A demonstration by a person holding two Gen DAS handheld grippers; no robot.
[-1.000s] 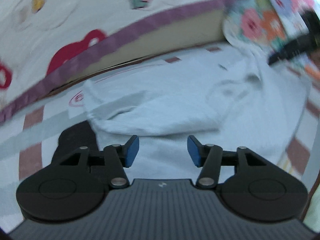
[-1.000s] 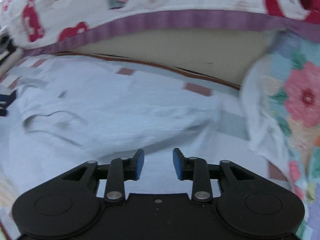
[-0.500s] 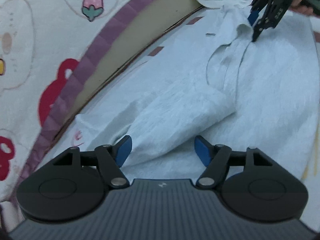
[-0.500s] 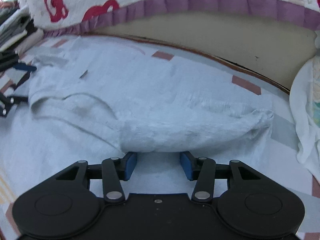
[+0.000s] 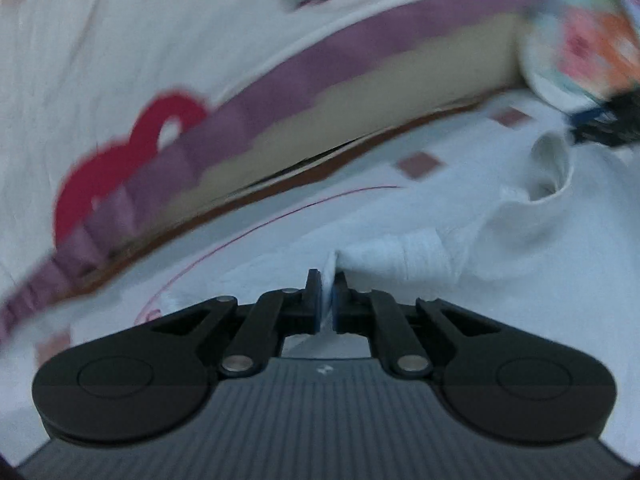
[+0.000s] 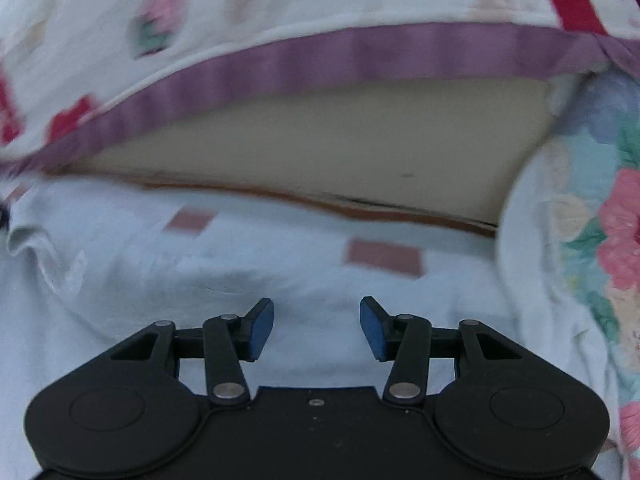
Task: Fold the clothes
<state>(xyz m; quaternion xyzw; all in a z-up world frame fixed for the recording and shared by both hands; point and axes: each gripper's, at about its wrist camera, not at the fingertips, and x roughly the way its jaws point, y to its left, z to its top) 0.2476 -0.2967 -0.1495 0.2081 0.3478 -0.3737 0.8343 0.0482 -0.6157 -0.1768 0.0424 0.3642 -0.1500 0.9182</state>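
A white garment [image 5: 420,256] lies crumpled on the bed sheet. My left gripper [image 5: 327,300] is shut on a pinched fold of its edge, with cloth standing between the blue pads. The garment's collar opening [image 5: 548,172] shows at the right. In the right wrist view the same white garment [image 6: 132,280] spreads under and ahead of my right gripper [image 6: 317,326], which is open and holds nothing. The right gripper also shows as a dark blurred shape in the left wrist view [image 5: 604,124], by the collar.
A quilt with a purple border [image 6: 360,56] and red prints hangs over a beige mattress side [image 6: 320,140] at the back. A floral pillow [image 6: 592,240] lies at the right. The sheet has pink squares [image 6: 384,258].
My left gripper has closed on the garment's edge; it was open half a second ago. My right gripper stays open, now wider. Both views have shifted and are blurred.
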